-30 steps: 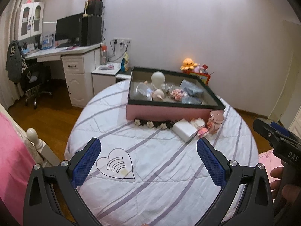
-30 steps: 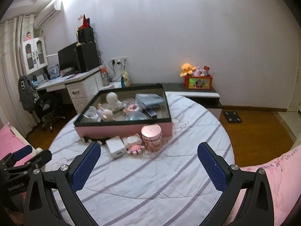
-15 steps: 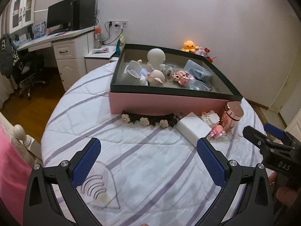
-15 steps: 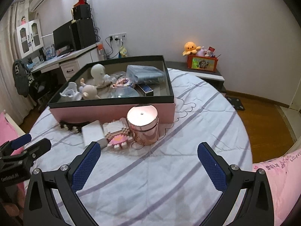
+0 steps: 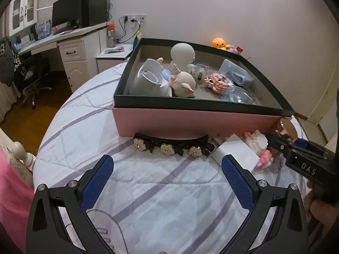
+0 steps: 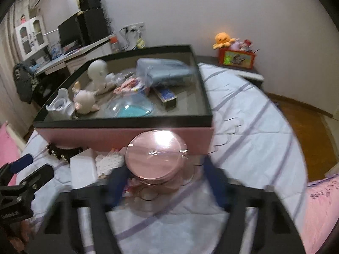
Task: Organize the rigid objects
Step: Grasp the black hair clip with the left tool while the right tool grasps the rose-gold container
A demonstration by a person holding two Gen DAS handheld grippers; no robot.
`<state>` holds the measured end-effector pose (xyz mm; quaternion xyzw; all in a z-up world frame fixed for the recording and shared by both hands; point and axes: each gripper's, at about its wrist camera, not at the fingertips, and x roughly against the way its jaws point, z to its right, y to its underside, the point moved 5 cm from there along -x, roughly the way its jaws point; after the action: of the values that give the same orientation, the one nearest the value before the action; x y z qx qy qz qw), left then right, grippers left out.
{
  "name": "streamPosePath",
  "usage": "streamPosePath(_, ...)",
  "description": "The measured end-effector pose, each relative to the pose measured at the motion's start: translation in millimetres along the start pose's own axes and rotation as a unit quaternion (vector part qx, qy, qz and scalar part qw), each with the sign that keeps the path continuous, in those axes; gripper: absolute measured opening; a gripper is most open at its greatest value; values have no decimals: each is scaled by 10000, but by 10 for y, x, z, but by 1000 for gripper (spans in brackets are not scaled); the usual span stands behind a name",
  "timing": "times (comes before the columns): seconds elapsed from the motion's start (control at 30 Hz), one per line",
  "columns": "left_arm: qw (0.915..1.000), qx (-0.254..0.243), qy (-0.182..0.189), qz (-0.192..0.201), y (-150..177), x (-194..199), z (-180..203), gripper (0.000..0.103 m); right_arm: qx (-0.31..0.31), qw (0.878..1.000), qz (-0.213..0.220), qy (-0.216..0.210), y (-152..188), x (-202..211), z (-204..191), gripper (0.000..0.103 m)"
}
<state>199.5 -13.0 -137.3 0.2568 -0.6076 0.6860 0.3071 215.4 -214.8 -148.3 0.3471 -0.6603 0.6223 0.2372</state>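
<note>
A pink box with a black rim (image 5: 190,122) (image 6: 118,124) sits on the striped bed and holds several toys. In front of it lie a black hair clip with white flowers (image 5: 171,147), a white block (image 5: 235,154), a small pink brick toy (image 5: 262,158) and a rose-gold lidded jar (image 6: 155,156). My left gripper (image 5: 167,182) is open and empty, just short of the hair clip. My right gripper (image 6: 165,182) is open with its blurred fingers on either side of the jar; whether they touch it is unclear.
The bed's striped cover (image 5: 148,201) spreads around the box. A desk with a monitor (image 5: 67,19) stands at the back left. A low cabinet with an orange plush (image 6: 222,39) is at the back right. Wooden floor (image 6: 307,127) lies right of the bed.
Both grippers have moved forward toward the box. The right gripper has closed in around the rose-gold jar and its jaws have narrowed. The left gripper has come near the hair clip.
</note>
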Motion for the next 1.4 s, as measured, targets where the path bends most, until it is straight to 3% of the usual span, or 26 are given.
streamPosePath(0.2,9998,19,-64,-194,-43,-171,18,103,-6,10000,78,-60,45,29,-10,49)
streamPosePath(0.37,9980,-100,-393,-492,-103,-371,54,103,-13,9999,84,-78,42,33,-6,49)
streamPosePath(0.57,9975,-212,-374,-558,-126,-422,109,103,-57,9999,94,-100,58,64,15,49)
streamPosePath(0.73,9984,-292,-139,-457,-98,-347,184,85,-68,9998,107,-152,79,109,12,49)
streamPosePath(0.8,9984,-307,-129,-456,-81,-336,223,86,-89,9998,101,-160,90,114,20,49)
streamPosePath(0.9,9979,-274,-225,-549,-91,-388,220,100,-96,9998,101,-106,94,116,35,49)
streamPosePath(1.4,9992,-45,168,-359,-81,-251,114,98,-139,9997,135,-164,101,172,68,49)
